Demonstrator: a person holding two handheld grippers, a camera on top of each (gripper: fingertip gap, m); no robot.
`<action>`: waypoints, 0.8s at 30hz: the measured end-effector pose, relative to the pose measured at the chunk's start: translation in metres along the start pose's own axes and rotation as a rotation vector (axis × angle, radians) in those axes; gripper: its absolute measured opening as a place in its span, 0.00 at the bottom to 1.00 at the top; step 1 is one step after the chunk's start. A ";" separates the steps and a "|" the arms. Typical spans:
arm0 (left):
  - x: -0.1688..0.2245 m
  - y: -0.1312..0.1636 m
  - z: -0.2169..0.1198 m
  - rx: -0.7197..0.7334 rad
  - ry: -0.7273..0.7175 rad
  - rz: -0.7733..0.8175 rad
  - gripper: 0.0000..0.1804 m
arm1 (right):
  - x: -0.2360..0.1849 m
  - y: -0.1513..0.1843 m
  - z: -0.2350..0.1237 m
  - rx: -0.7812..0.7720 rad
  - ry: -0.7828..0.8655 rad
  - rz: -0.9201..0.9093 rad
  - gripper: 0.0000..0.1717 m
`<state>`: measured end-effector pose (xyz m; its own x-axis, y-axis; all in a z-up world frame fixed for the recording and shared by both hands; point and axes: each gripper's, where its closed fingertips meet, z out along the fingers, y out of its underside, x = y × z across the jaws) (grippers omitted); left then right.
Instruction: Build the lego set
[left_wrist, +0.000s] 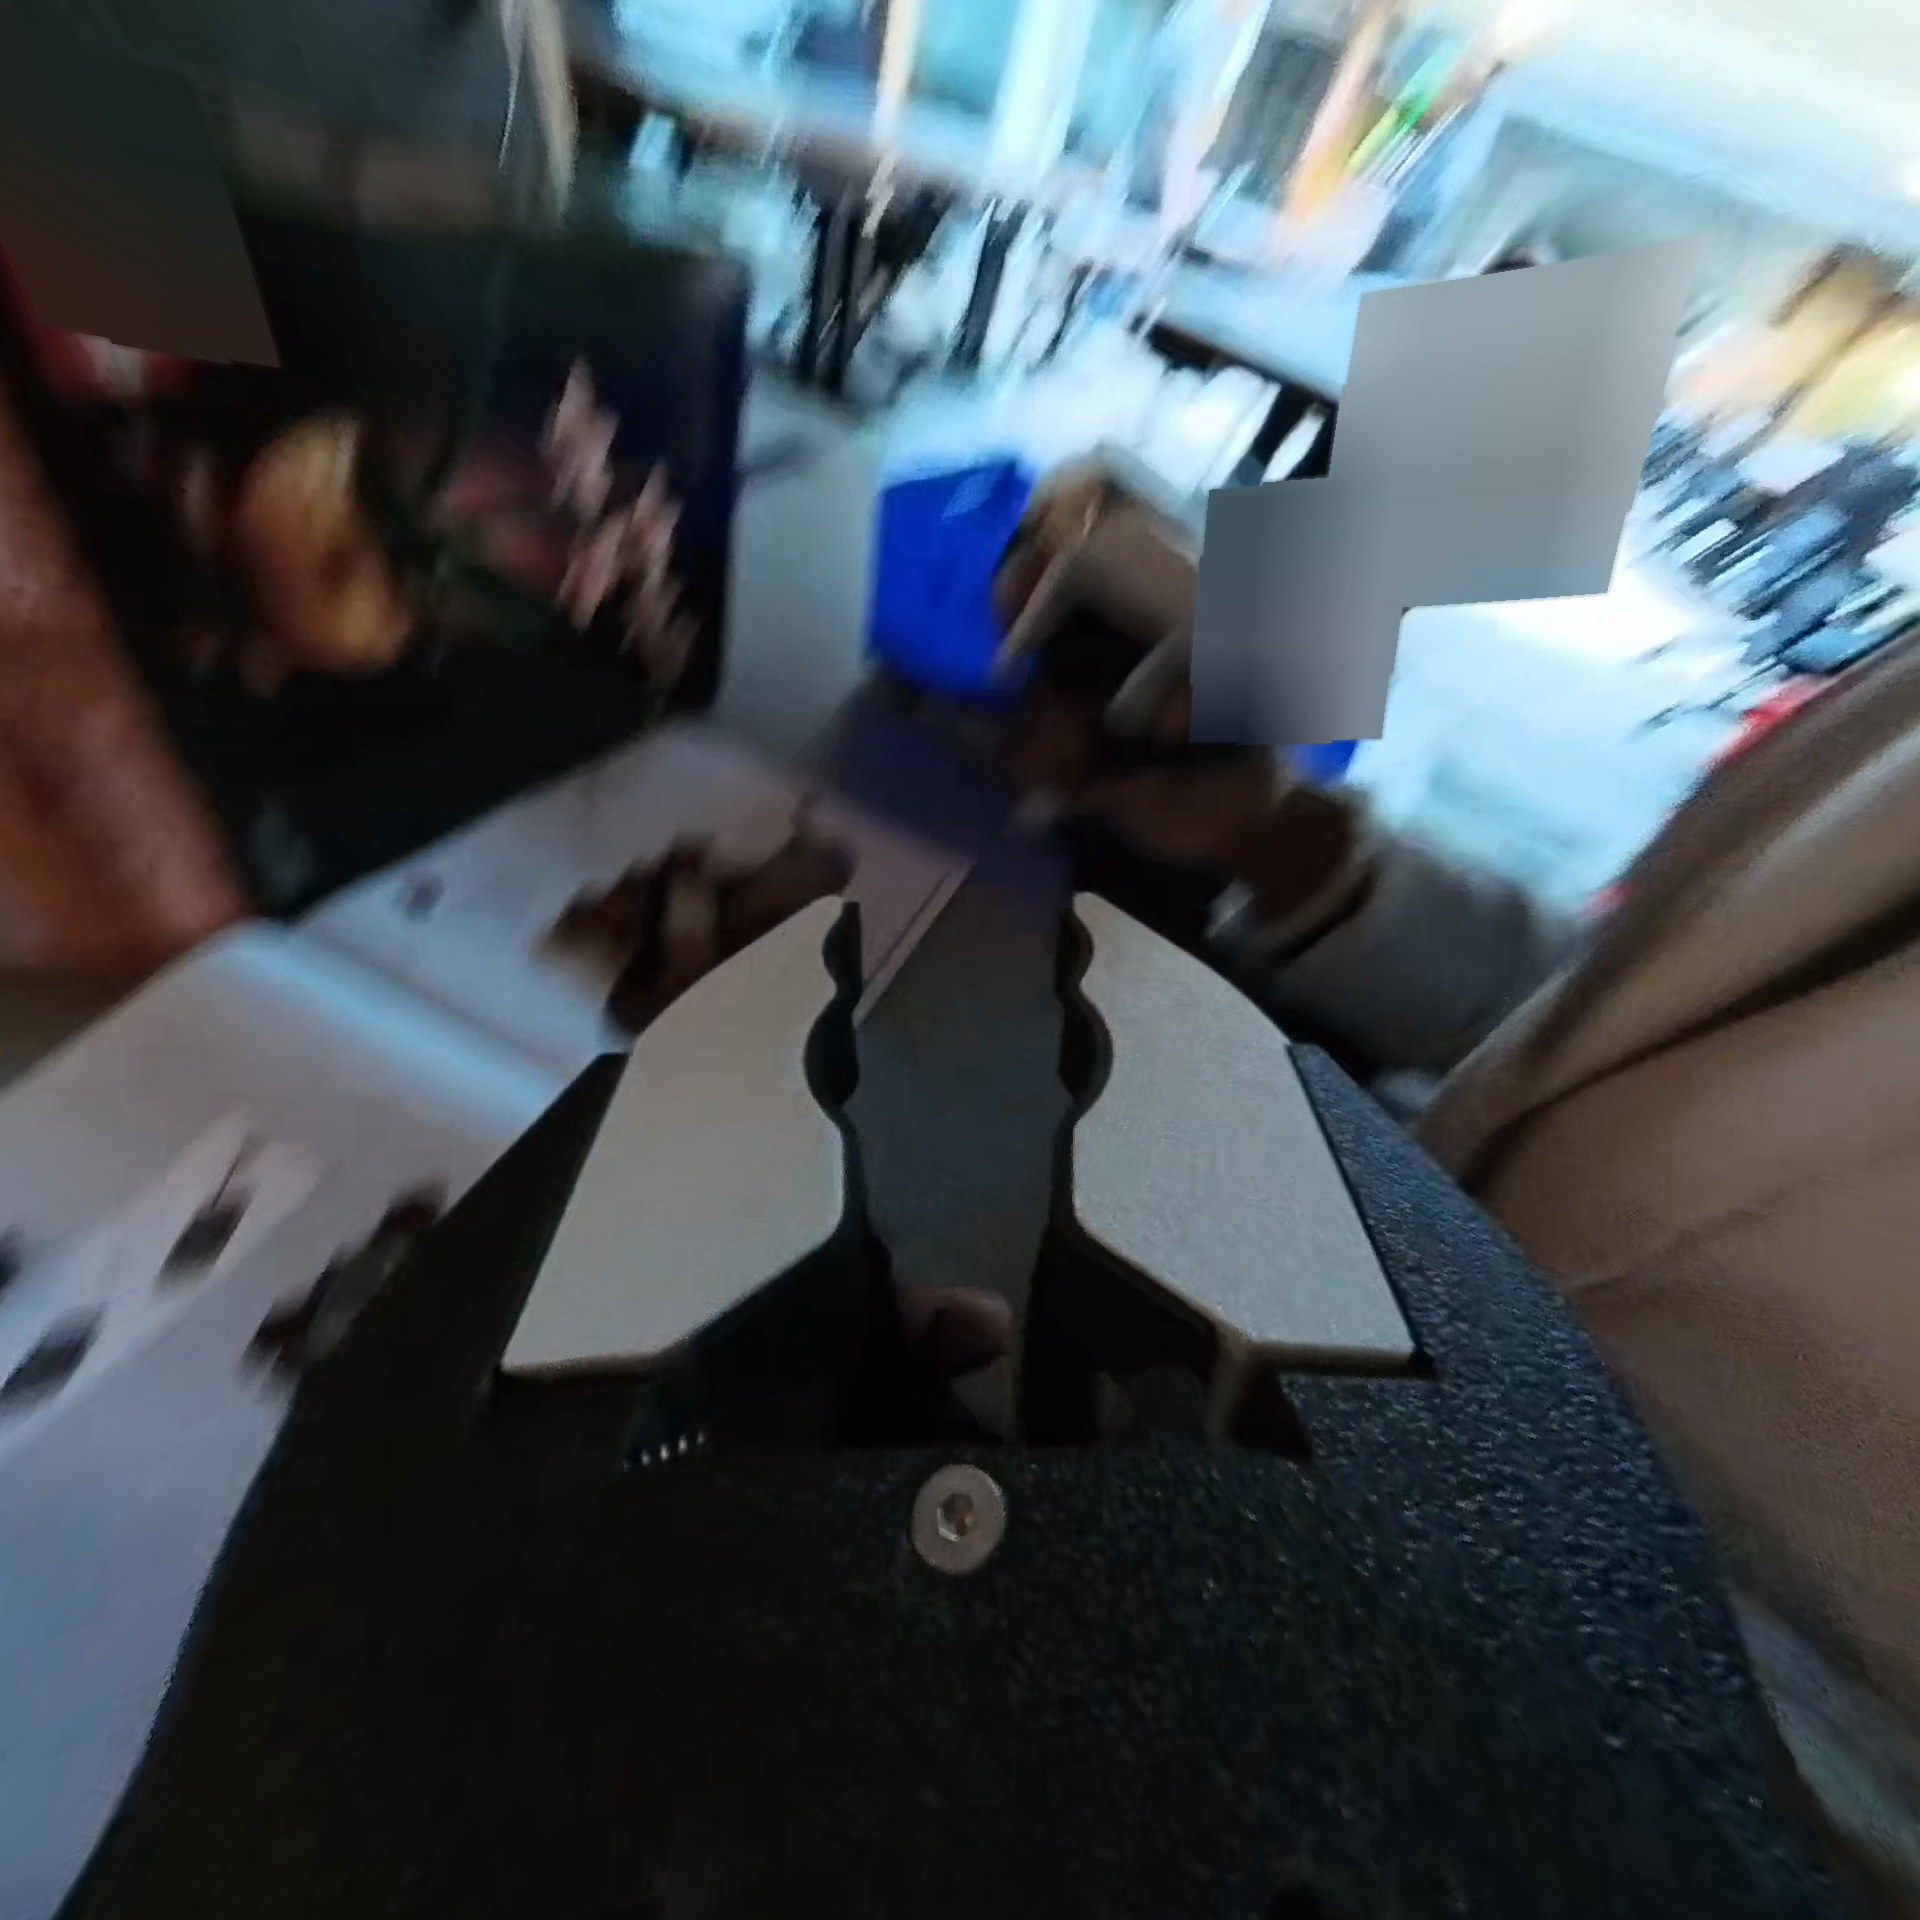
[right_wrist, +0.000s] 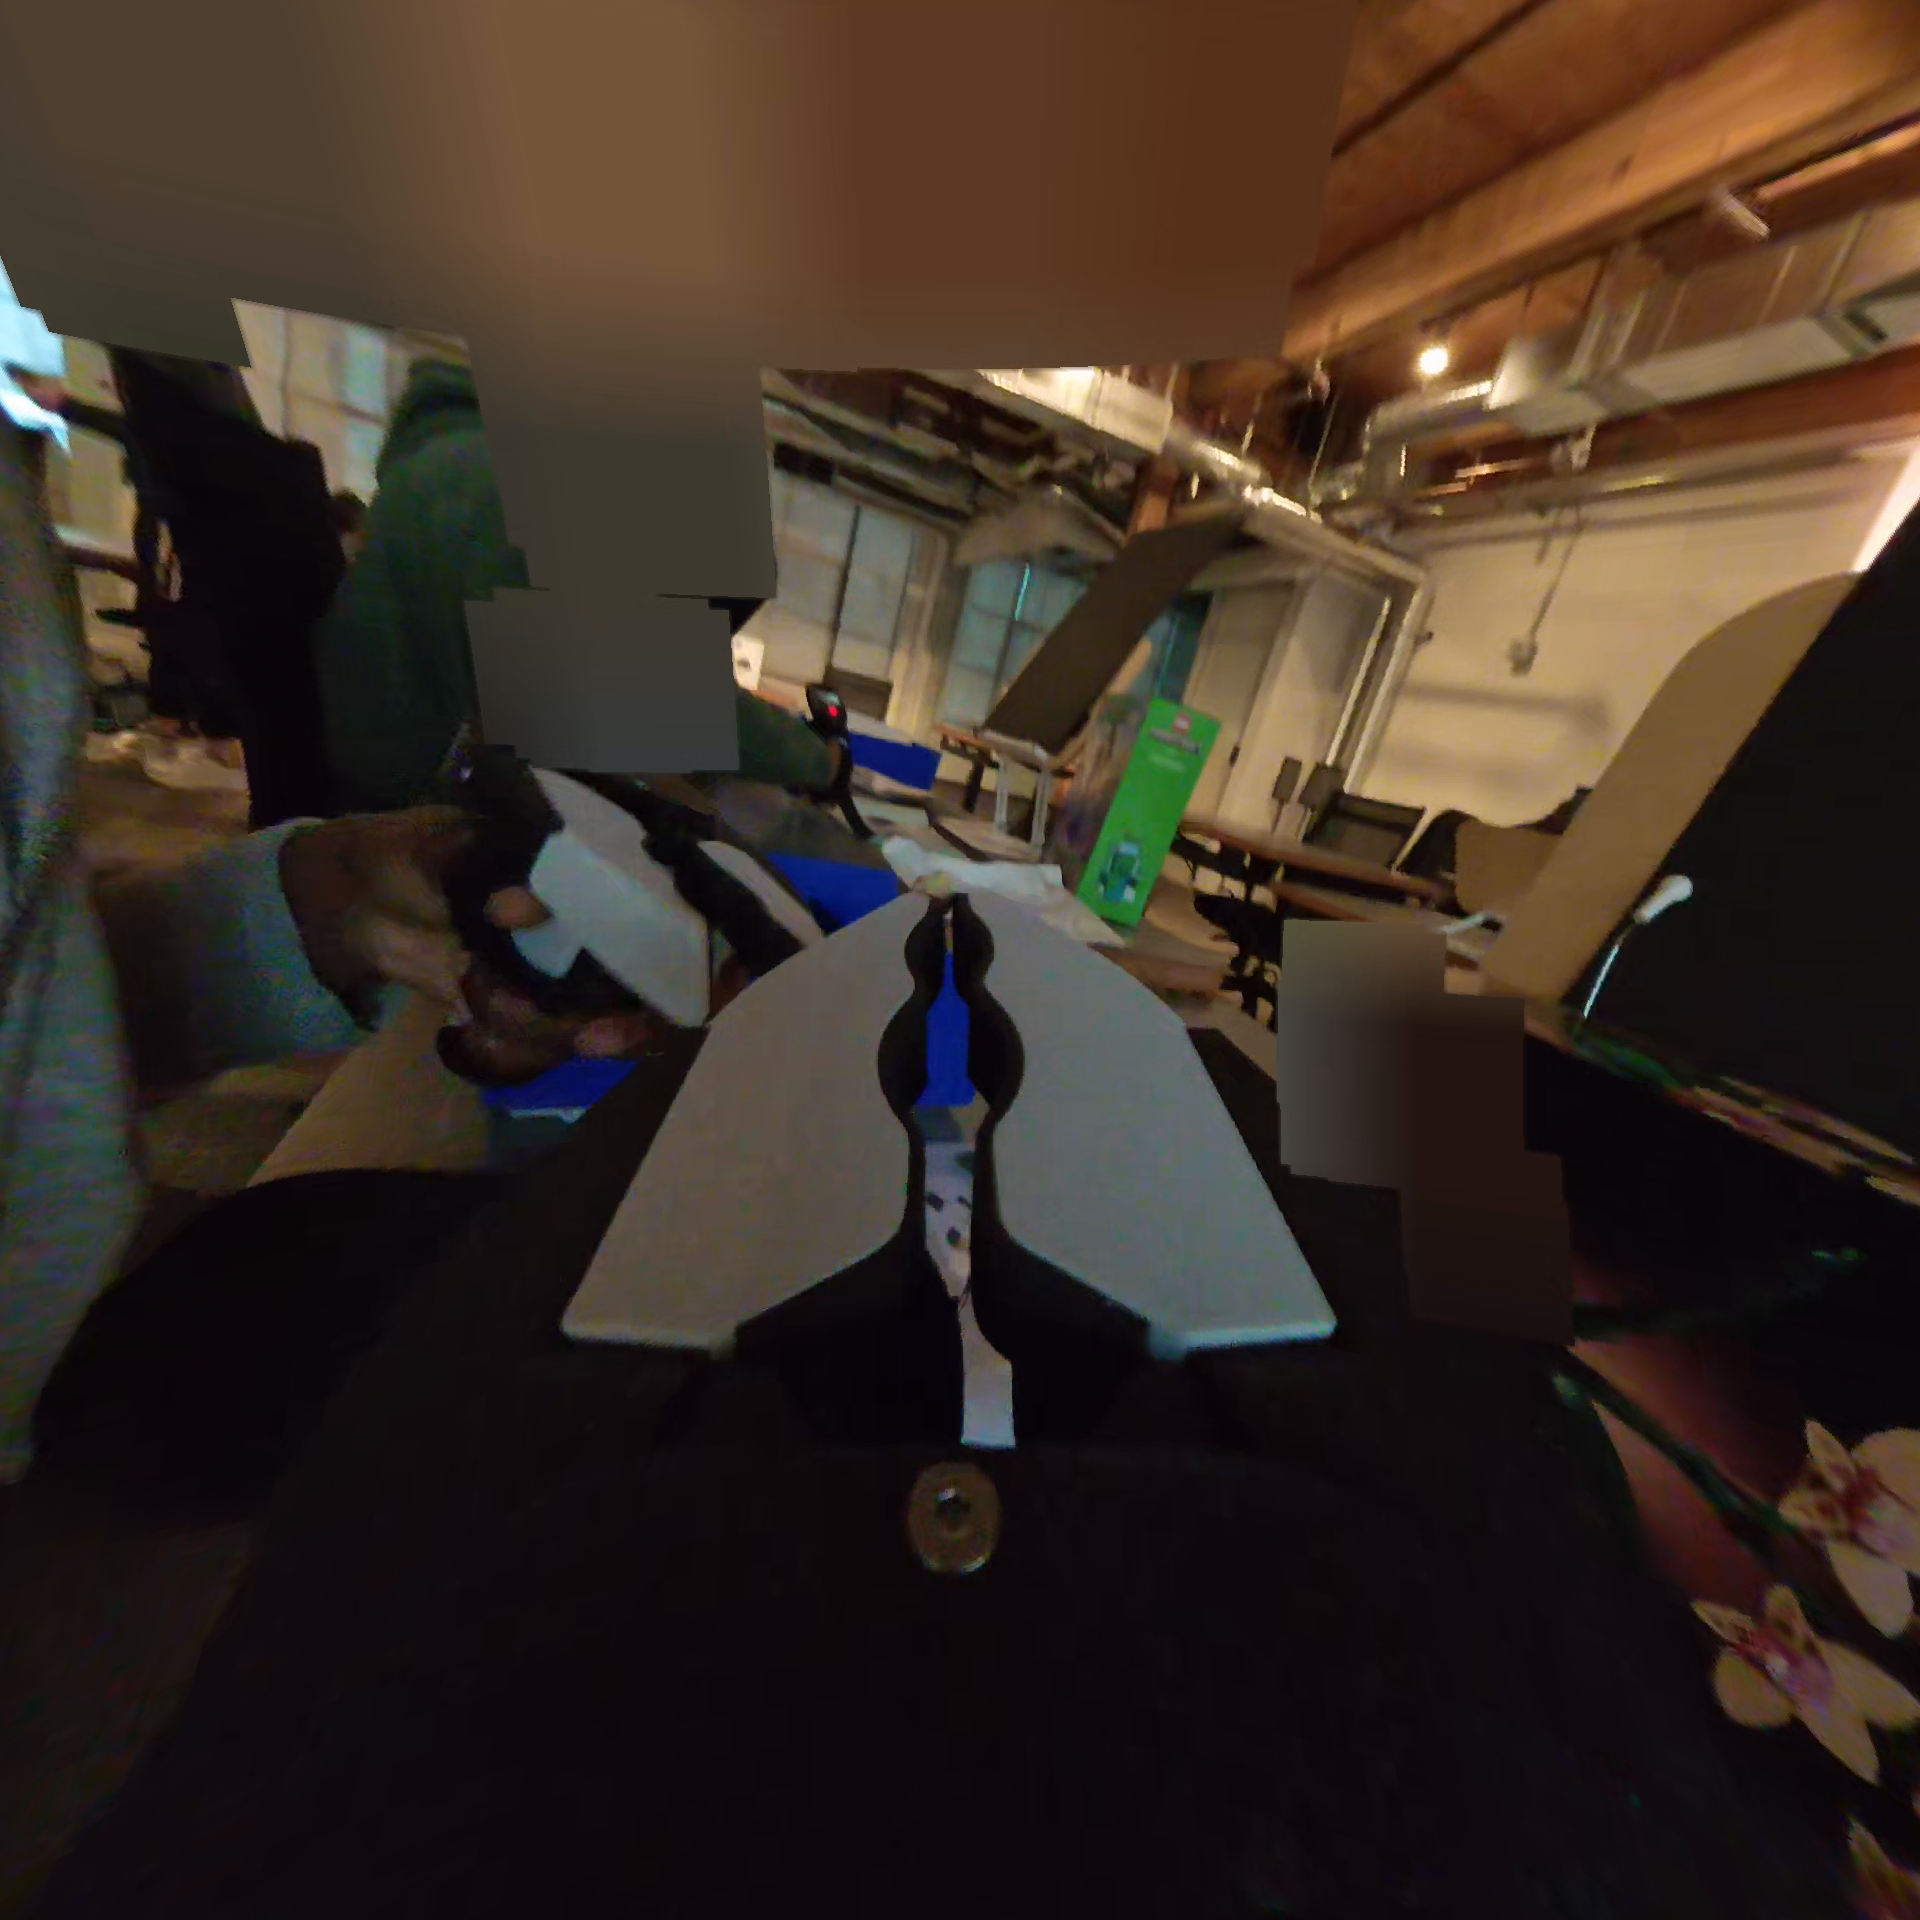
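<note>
Jaws of my left gripper (left_wrist: 961, 914) stand parted around open air, pads gripping nothing, above a blurred white sheet (left_wrist: 343, 1029) with dark marks, a blue object (left_wrist: 935, 582) farther ahead. My right gripper (right_wrist: 951, 914) is clenched tip to tip on nothing I can see, blue material (right_wrist: 945, 1039) showing behind its pads. To its left, a hand (right_wrist: 395, 914) holds the other gripper; a green box (right_wrist: 1148, 810) stands beyond.
</note>
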<state>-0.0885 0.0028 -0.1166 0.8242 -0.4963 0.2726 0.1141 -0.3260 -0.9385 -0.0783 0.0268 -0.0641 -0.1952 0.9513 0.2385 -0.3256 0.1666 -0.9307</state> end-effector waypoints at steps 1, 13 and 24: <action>0.006 -0.014 0.001 0.050 0.040 -0.012 0.19 | 0.001 -0.004 -0.001 0.030 -0.001 0.015 0.00; -0.011 -0.012 -0.028 0.153 -0.057 -0.159 0.04 | 0.001 0.011 0.004 0.013 -0.010 0.092 0.00; -0.022 0.035 -0.053 0.103 -0.274 -0.116 0.14 | -0.012 0.075 0.032 -0.241 -0.041 0.197 0.00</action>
<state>-0.1321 -0.0404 -0.1439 0.9198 -0.2203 0.3247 0.2600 -0.2773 -0.9249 -0.1299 0.0197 -0.1278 -0.2717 0.9609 0.0534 -0.0501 0.0413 -0.9979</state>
